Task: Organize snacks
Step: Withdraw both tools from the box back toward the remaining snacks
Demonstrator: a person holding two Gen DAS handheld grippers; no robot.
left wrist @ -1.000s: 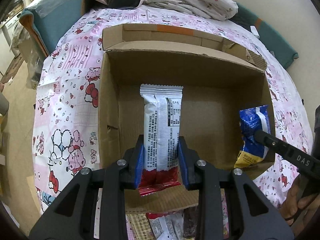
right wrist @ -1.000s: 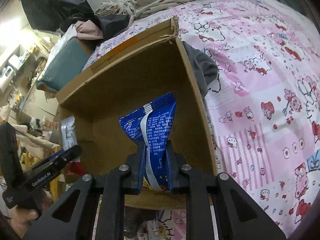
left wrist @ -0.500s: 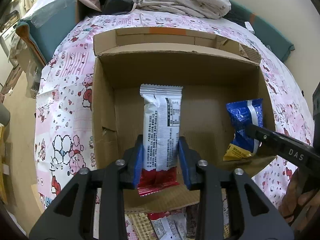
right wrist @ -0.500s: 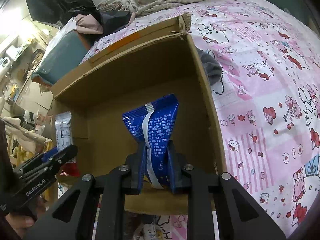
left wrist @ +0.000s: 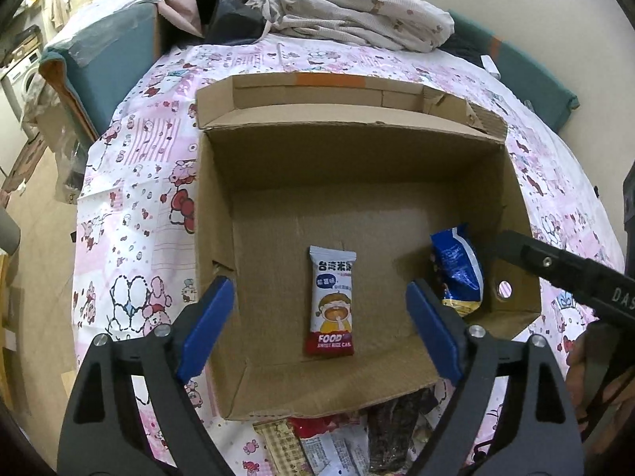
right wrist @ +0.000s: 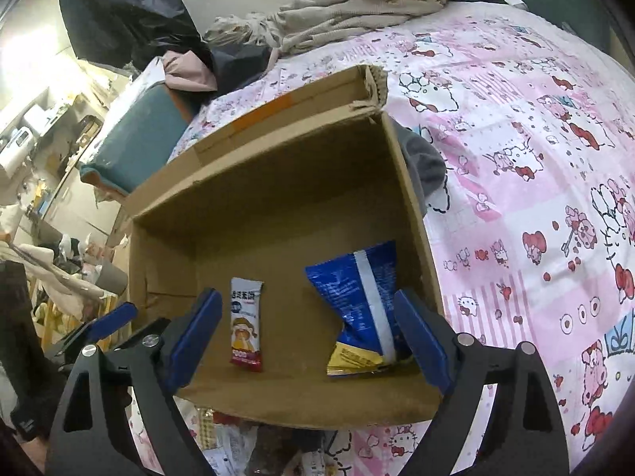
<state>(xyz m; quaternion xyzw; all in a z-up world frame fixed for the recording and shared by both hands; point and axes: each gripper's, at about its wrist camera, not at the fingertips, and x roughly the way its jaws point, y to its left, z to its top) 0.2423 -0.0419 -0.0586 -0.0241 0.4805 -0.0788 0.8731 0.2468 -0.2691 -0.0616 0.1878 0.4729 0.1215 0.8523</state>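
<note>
An open cardboard box (left wrist: 222, 214) (right wrist: 412, 206) sits on a pink cartoon-print bedspread. On its floor lies a white and red rice-cracker bar (left wrist: 331, 301) (right wrist: 246, 323), face up. A blue snack bag (left wrist: 456, 271) (right wrist: 363, 309) rests in the box's right near corner. My left gripper (left wrist: 317, 321) hangs above the bar, its jaws opening, pads well clear of the bar. My right gripper (right wrist: 307, 335) hangs over the box's near wall, jaws opening too; the blue bag lies loose by its right pad.
Several more snack packets (left wrist: 329, 448) (right wrist: 222, 448) lie on the bedspread just in front of the box. Crumpled bedding and clothes (left wrist: 357, 20) pile up at the far end. A teal cushion (left wrist: 103, 63) stands at the bed's left.
Both grippers have spread their jaws. The bar dropped from the left gripper onto the box floor, now face up, and the blue bag fell from the right gripper into the right corner.
</note>
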